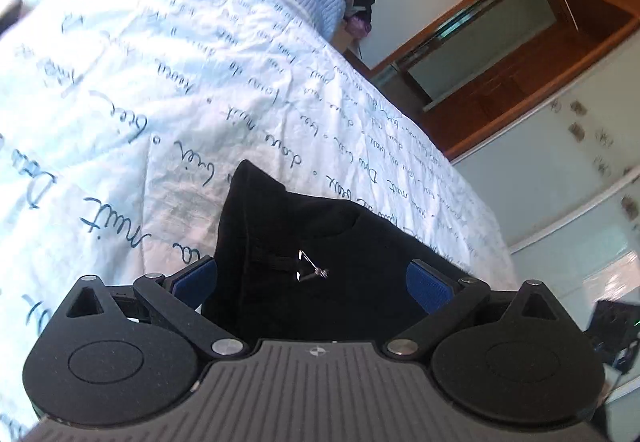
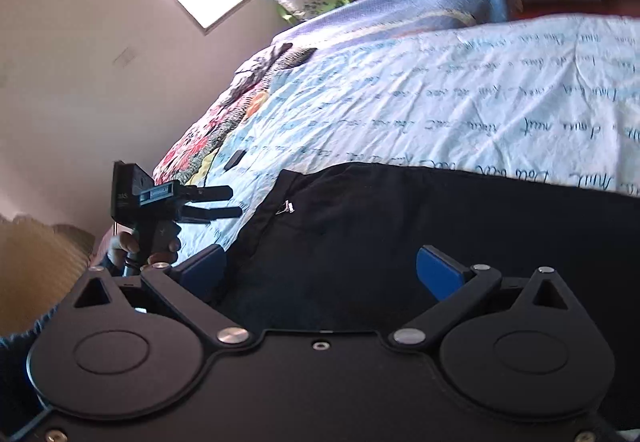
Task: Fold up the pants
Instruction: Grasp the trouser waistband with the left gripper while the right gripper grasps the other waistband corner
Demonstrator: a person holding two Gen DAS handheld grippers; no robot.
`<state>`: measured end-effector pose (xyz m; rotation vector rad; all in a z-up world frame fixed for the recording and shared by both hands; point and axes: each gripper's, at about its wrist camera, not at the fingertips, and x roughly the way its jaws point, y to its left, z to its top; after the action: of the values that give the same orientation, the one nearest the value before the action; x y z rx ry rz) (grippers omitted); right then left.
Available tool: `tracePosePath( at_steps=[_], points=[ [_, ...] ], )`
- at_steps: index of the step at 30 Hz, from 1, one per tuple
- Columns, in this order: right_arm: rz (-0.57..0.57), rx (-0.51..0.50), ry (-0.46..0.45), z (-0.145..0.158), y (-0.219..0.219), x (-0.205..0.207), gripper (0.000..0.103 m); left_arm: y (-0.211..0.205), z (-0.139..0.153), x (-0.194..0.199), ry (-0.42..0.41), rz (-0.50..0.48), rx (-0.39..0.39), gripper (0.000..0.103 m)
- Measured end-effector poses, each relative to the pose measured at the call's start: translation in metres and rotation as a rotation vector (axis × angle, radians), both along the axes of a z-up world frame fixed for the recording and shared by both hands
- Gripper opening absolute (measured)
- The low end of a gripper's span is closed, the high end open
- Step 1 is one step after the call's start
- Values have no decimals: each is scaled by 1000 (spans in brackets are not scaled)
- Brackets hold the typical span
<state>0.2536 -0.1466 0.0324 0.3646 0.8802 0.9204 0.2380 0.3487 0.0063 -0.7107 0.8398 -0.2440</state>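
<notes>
Left wrist view: the left gripper [image 1: 312, 282] has its jaws spread wide, gripping nothing; the black pants [image 1: 320, 242] lie between and beyond them toward 12 o'clock on the script-printed bedspread [image 1: 140, 81].

Right wrist view: the right gripper [image 2: 320, 270] is also wide open and empty, over the pants [image 2: 400, 222]. The left gripper [image 2: 216, 203] hovers at 9 o'clock, just off the waistband zipper pull [image 2: 287, 207].

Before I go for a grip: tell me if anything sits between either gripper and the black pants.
Nothing visible does. The black pants lie on the bedspread directly ahead of the open left gripper and open right gripper; no object lies between them.
</notes>
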Motion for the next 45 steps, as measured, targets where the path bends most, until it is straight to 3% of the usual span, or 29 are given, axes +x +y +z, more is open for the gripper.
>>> tracePosePath(
  at_steps=[1, 4, 7, 9, 11, 12, 13, 14, 16, 17, 21, 24, 26, 28, 31, 34, 39, 41, 45],
  points=[
    [-7, 9, 25, -5, 1, 5, 103, 2, -5, 6, 1, 1, -6, 101],
    [-13, 20, 59, -17, 3, 11, 103, 7, -8, 20, -16, 32, 70, 101],
    [2, 8, 72, -23, 9, 15, 103, 11, -23, 38, 27, -18, 26, 99],
    [12, 9, 71, -23, 10, 18, 103, 0, -25, 47, 10, -47, 38, 96],
    [7, 17, 74, -22, 8, 26, 103, -11, -18, 52, -17, -77, 28, 73],
    [1, 18, 74, -21, 7, 30, 103, -15, -16, 57, -13, -87, 37, 56],
    [-4, 16, 73, -21, 7, 35, 103, -19, -15, 60, -9, -90, 73, 43],
    [-7, 12, 69, -20, 7, 38, 103, -22, -15, 64, -4, -98, 122, 37],
    [-8, 8, 58, -17, 6, 43, 103, -24, -16, 63, -1, -111, 183, 13],
    [-3, 9, 52, -17, 5, 43, 103, -23, -17, 60, -5, -112, 199, 8],
    [-2, -6, 37, -17, 2, 51, 103, -17, -9, 45, -56, -92, 258, 7],
    [-7, -11, 46, -22, -2, 62, 103, -36, 13, 37, -136, -108, 350, 7],
    [3, -18, 56, -25, -5, 71, 103, -46, 33, 23, -211, -126, 369, 7],
    [25, -75, 49, -27, -6, 83, 103, -55, 52, 8, -285, -146, 370, 7],
    [80, -244, 21, -31, -2, 104, 103, -61, 69, -12, -354, -165, 354, 6],
    [160, -406, -25, -37, 3, 121, 101, -62, 72, -21, -362, -184, 336, 6],
    [261, -559, -4, -55, 1, 141, 77, -57, 67, -22, -355, -172, 329, 6],
    [263, -601, -1, -62, -2, 148, 70, -56, 66, -20, -351, -169, 328, 6],
    [255, -586, -4, -62, -10, 157, 70, -55, 65, -17, -350, -172, 328, 6]
  ],
)
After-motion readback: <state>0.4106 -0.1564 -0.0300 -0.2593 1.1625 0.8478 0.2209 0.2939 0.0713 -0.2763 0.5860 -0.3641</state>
